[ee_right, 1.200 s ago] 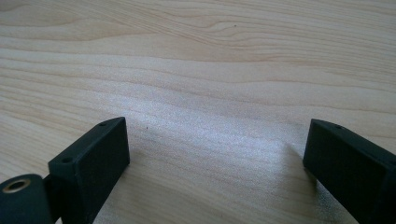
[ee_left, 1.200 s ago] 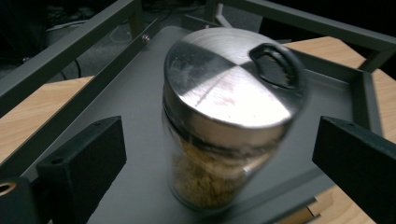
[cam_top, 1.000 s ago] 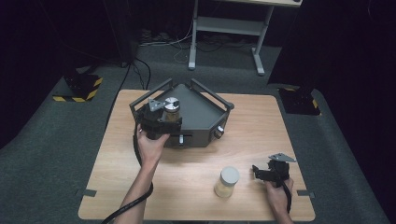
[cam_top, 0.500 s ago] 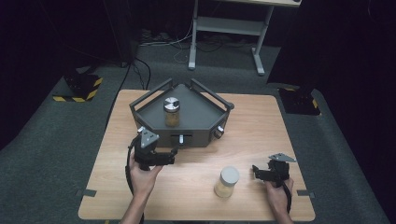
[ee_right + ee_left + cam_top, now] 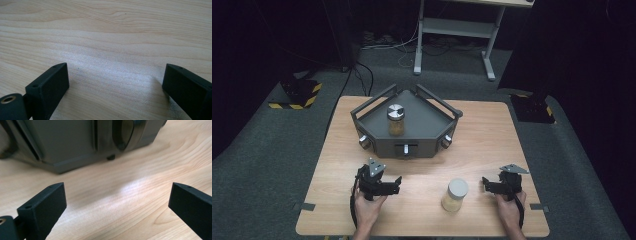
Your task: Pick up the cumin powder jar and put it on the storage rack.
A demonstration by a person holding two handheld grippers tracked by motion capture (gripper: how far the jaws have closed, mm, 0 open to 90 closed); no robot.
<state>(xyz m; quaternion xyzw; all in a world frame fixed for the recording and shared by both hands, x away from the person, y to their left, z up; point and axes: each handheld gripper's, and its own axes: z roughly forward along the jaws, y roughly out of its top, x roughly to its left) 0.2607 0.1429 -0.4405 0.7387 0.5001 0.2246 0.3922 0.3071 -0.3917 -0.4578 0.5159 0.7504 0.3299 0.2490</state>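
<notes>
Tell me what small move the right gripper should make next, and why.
Probably slide the right gripper left toward the white-lidded jar standing on the table. Its jaws are wide open and hold nothing, the jar stands just left of them, and the other jar already stands on the grey tray.

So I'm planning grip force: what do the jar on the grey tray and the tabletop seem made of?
The clear jar with a silver lid looks like glass or clear plastic, contents showing through; lid shines like metal. The pale wooden tabletop shows grain, with a smooth, faintly glossy finish.
</notes>
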